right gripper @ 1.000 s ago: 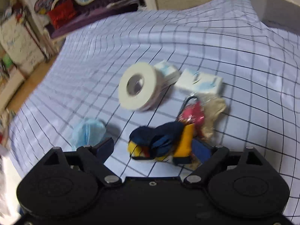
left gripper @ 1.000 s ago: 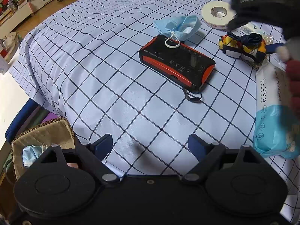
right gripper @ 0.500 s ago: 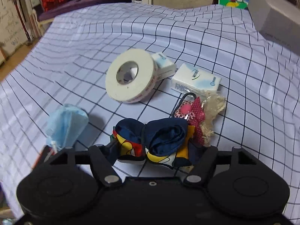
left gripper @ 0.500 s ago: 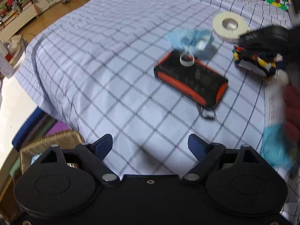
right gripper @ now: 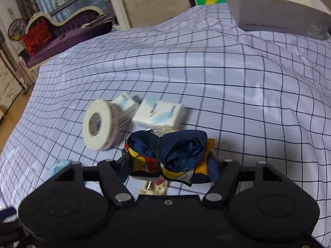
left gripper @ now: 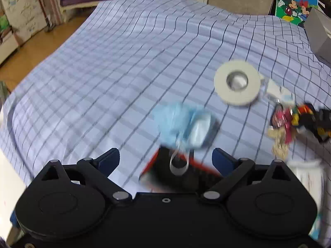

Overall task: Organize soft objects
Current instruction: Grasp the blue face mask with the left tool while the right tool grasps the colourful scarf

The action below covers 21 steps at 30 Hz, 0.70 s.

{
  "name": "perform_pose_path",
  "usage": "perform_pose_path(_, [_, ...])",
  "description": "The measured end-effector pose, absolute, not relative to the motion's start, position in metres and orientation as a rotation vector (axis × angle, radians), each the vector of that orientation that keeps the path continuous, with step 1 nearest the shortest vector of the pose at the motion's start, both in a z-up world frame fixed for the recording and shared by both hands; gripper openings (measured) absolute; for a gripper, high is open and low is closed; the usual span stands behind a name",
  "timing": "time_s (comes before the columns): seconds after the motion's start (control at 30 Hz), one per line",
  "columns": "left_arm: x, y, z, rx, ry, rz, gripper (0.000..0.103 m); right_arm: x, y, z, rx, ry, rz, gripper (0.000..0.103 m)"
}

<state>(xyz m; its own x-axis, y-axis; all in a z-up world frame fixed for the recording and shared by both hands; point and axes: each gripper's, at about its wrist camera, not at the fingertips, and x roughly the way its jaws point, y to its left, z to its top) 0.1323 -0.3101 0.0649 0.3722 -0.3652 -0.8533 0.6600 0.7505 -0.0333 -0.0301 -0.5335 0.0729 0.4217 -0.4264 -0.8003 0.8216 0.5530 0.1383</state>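
Note:
My right gripper [right gripper: 168, 165] is shut on a folded navy, yellow and red cloth bundle [right gripper: 171, 155] and holds it above the checked sheet [right gripper: 227, 82]. That bundle also shows at the right edge of the left wrist view [left gripper: 310, 119]. My left gripper [left gripper: 165, 157] is open and empty. It hangs over a black and orange device [left gripper: 165, 171]. A crumpled blue face mask [left gripper: 182, 126] lies just ahead of its fingertips, with an ear loop on the device. The left wrist view is blurred.
A white tape roll [right gripper: 101, 124] [left gripper: 236, 84] and two white tissue packs [right gripper: 159, 113] lie beyond the bundle. A pink and beige lacy item [left gripper: 279, 132] lies next to the bundle. A grey box [right gripper: 275, 10] sits at the back right. The floor lies left.
My right gripper has closed on the cloth bundle and raised it off the sheet. My left gripper has moved forward over the black and orange device toward the mask.

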Motion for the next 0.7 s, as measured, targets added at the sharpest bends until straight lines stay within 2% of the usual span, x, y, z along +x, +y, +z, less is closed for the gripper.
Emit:
perform_pose_path(0.2, [0.156, -0.345, 0.050, 0.360, 0.970, -0.709, 0.097, -0.035, -0.544, 0.067, 0.615, 0.792, -0.828, 0.070])
perform_pose_path(0.5, [0.183, -0.376, 0.011, 0.307, 1.124, -0.747, 0.096, -0.034, -0.546, 0.064, 0.623, 0.793, -0.814, 0.071])
perform_pose_path(0.53, [0.184, -0.380, 0.008, 0.314, 1.133, -0.744, 0.095, -0.034, -0.546, 0.063, 0.623, 0.793, -0.814, 0.071])
perform_pose_path(0.63, [0.185, -0.385, 0.000, 0.327, 1.152, -0.743, 0.078, -0.033, -0.548, 0.062, 0.624, 0.794, -0.817, 0.071])
perform_pose_path(0.7, [0.187, -0.385, -0.002, 0.316, 1.154, -0.731, 0.072, -0.034, -0.549, 0.061, 0.627, 0.792, -0.817, 0.071])
